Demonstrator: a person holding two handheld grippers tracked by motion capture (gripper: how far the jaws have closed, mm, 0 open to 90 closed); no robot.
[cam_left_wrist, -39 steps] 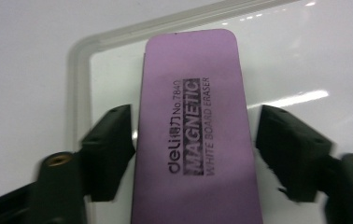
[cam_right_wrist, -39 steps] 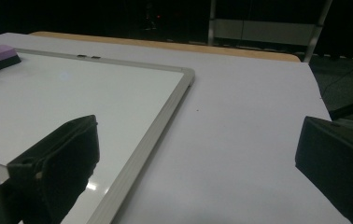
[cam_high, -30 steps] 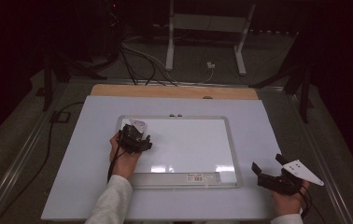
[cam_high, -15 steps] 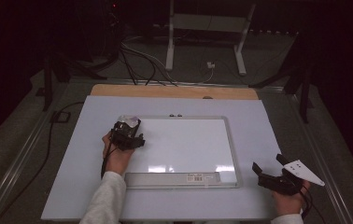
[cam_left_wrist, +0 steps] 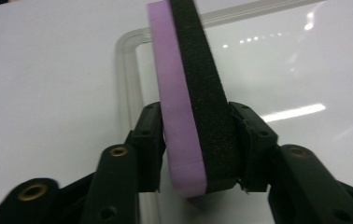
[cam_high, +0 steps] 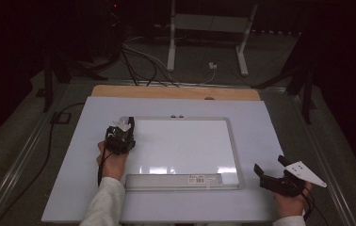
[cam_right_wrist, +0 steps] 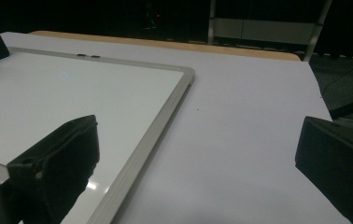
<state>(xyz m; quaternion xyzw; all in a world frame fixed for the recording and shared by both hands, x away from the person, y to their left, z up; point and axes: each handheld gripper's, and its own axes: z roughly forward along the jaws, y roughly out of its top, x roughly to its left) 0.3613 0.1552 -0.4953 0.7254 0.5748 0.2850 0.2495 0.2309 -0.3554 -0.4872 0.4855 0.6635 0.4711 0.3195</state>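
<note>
Since a second ago our left gripper (cam_high: 121,136) has slid toward the whiteboard (cam_high: 181,146)'s upper-left corner, jaws just closing on the purple-backed eraser (cam_left_wrist: 191,100). Wiping looks nearly done. Our right gripper (cam_high: 272,179) waits lower right, gaping and empty.

Room was dim, surroundings nearly black from 9 through 3 o'clock in the high view. Worktop (cam_high: 72,155) lit from above, pale and even. Whiteboard (cam_high: 181,146) showed glare spots near its 6 o'clock edge. Left gripper view: eraser (cam_left_wrist: 188,107) soft, jaws blurred at 6 o'clock. Right gripper view: jaws dark, out of focus.
</note>
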